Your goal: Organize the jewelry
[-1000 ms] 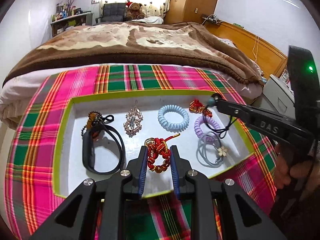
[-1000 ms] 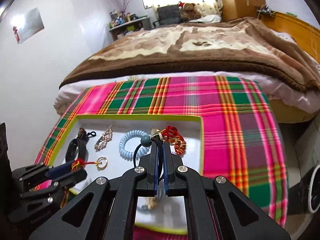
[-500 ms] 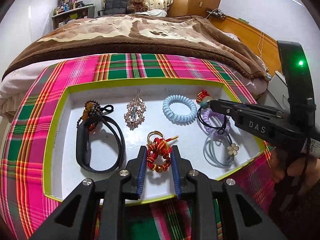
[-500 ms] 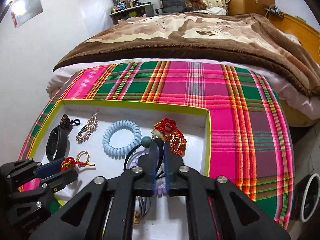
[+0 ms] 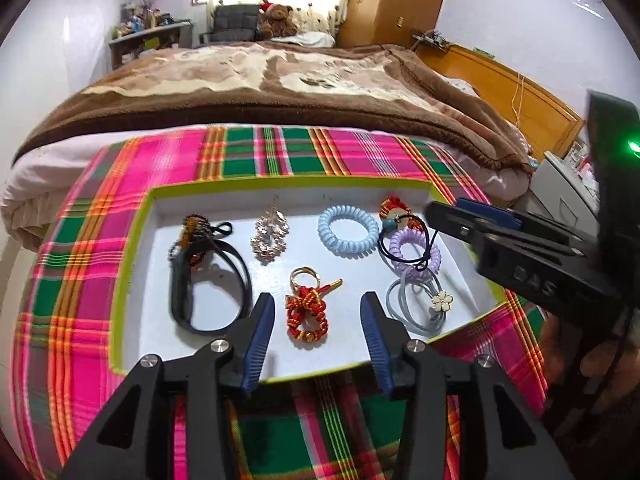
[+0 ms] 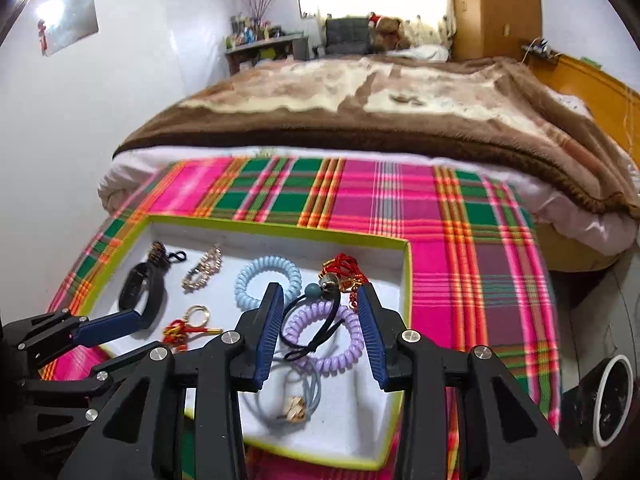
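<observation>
A white tray with a lime rim point(image 5: 132, 240) point(image 6: 405, 276) lies on a plaid cloth. In it lie a black band point(image 5: 208, 280), a crystal clip point(image 5: 269, 237), a light blue coil tie point(image 5: 347, 231) point(image 6: 267, 276), a red beaded charm point(image 5: 394, 209), a purple coil tie point(image 5: 416, 254) point(image 6: 324, 336) with a black elastic with a teal bead point(image 5: 387, 224) point(image 6: 311, 290) across it, a grey flower elastic point(image 5: 420, 304) and a red knot keyring point(image 5: 308, 308) point(image 6: 182, 330). My left gripper point(image 5: 318, 322) is open around the keyring. My right gripper point(image 6: 320, 320) is open above the purple tie.
The plaid cloth point(image 5: 280, 156) covers the foot of a bed with a brown blanket point(image 5: 280, 80). A wooden bed frame point(image 5: 516, 92) runs along the right. A round white-rimmed object point(image 6: 612, 392) sits on the floor at the right.
Both grippers opened. The left let go of the red knot keyring, which lies in the tray. The right let go of the black elastic, which now lies across the purple coil tie.
</observation>
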